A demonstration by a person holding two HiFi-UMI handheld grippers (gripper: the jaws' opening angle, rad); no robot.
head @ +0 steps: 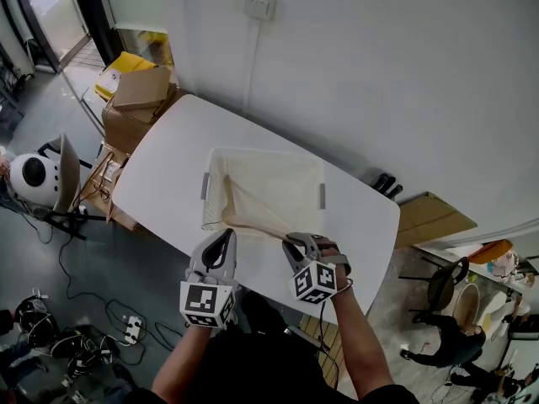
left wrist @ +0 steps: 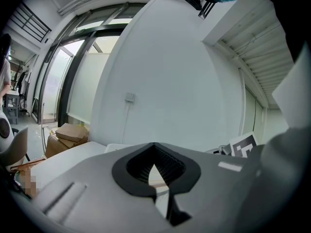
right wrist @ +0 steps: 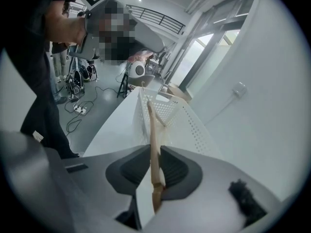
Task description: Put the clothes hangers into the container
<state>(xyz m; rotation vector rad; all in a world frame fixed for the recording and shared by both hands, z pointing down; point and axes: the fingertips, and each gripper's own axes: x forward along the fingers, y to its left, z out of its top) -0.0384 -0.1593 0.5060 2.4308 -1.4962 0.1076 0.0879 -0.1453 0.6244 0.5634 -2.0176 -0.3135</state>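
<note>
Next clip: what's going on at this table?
A person stands at a white table with a tool in each hand. The right tool is clamped on one end of a light wooden clothes hanger, and the rest of the hanger reaches into the white perforated plastic basket on the table. The hanger has not yet been released. The left tool is shut and empty, close to the basket's near rim.

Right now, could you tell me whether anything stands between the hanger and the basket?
Nothing visible does. The right tongs grip the hanger, and its far end already reaches over the basket's near rim. The left tongs are off to its side.
</note>
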